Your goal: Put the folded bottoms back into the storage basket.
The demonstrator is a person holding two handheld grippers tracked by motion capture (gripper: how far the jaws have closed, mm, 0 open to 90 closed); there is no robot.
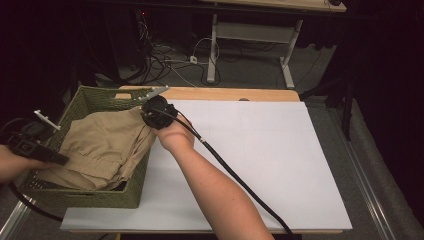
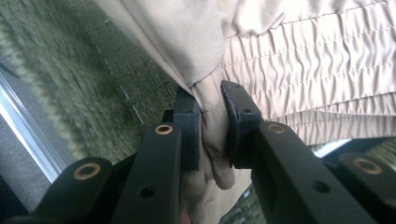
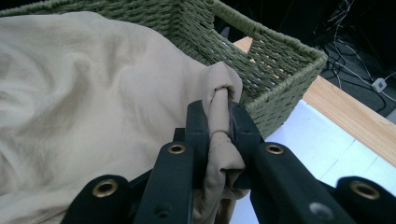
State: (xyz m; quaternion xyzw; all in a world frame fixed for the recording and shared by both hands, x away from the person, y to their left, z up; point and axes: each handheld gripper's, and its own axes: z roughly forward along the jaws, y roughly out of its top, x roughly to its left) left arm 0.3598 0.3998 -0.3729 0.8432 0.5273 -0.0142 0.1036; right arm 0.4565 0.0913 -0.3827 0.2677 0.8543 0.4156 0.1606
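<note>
Fingers (image 3: 198, 123) of right gripper (image 3: 219, 126) clamped on a bunched fold of tan garment (image 1: 102, 147); left gripper (image 2: 210, 126) likewise pinching cloth, just beside the elastic waistband (image 2: 303, 60). Behind and below both pairs: white table sheet (image 1: 260, 165), then green woven basket (image 1: 90, 197), garment mostly inside it, draped over the wall nearest the right fingers. Judged status: both grips secured, lift-out not yet done; garment not yet out on the sheet.
</note>
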